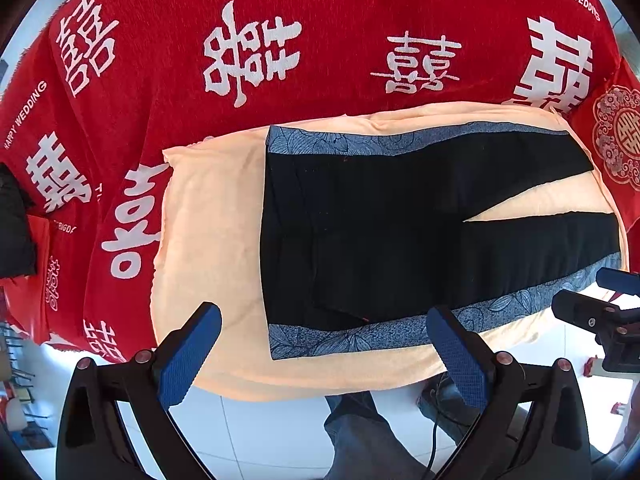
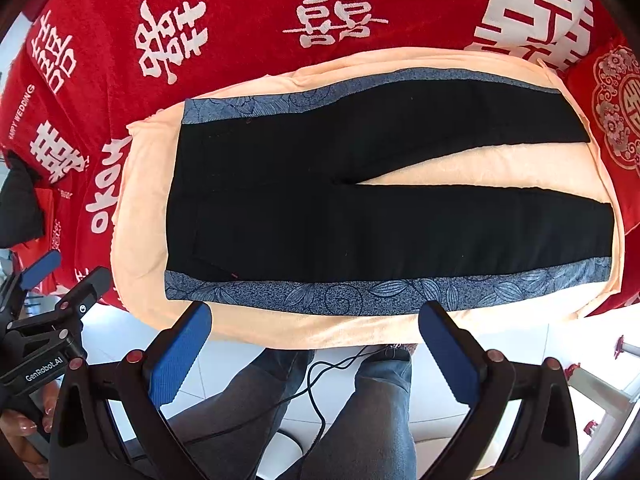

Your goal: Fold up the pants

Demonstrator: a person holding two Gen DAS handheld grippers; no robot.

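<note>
Black pants [image 1: 400, 232] with blue-grey floral side stripes lie flat and unfolded on a peach towel [image 1: 208, 216], waistband to the left, two legs spread to the right. They also show in the right wrist view [image 2: 360, 224] on the towel [image 2: 480, 168]. My left gripper [image 1: 324, 344] is open and empty, held above the near edge of the towel by the waist end. My right gripper [image 2: 316, 344] is open and empty, above the near edge by the near leg's stripe. Neither touches the pants.
The towel lies on a red blanket [image 1: 320, 40] with white characters. A dark object [image 1: 12, 224] sits at the left edge. The person's legs [image 2: 380, 408] and a black cable [image 2: 316, 396] are below, over a white tiled floor.
</note>
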